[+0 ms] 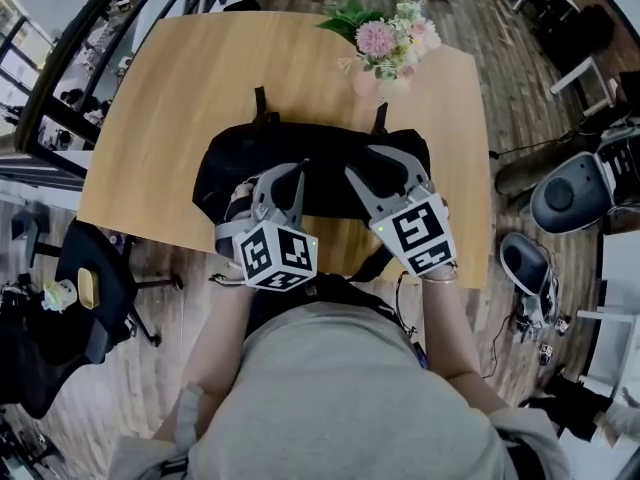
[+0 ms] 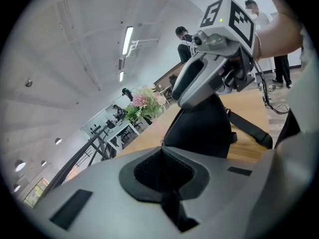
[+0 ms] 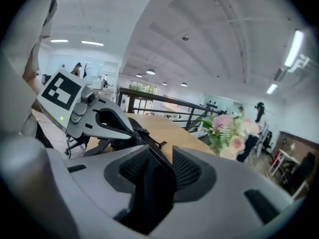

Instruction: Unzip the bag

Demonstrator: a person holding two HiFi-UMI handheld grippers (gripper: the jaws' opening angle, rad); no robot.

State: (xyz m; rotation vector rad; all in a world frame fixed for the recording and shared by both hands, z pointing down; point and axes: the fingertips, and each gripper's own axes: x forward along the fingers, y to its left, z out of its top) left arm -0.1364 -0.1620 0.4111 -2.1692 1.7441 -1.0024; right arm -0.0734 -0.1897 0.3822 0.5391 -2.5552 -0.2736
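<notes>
A black bag [image 1: 320, 153] lies across the near half of the wooden table [image 1: 170, 98], and both grippers rest on its top. My left gripper [image 1: 283, 176] is shut. In the left gripper view the pads [image 2: 164, 176] meet with the bag's edge [image 2: 199, 128] right at them, and I cannot tell whether fabric is pinched. My right gripper [image 1: 372, 163] stands open at the bag's right part. In the right gripper view a black strap-like part of the bag [image 3: 152, 183] runs down between the spread pads [image 3: 187, 171].
A vase of pink flowers [image 1: 390, 43] stands behind the bag at the table's far right. A black office chair [image 1: 95, 288] is left of the table, and grey equipment [image 1: 570, 193] sits on the floor at right. People [image 2: 184, 39] stand in the background.
</notes>
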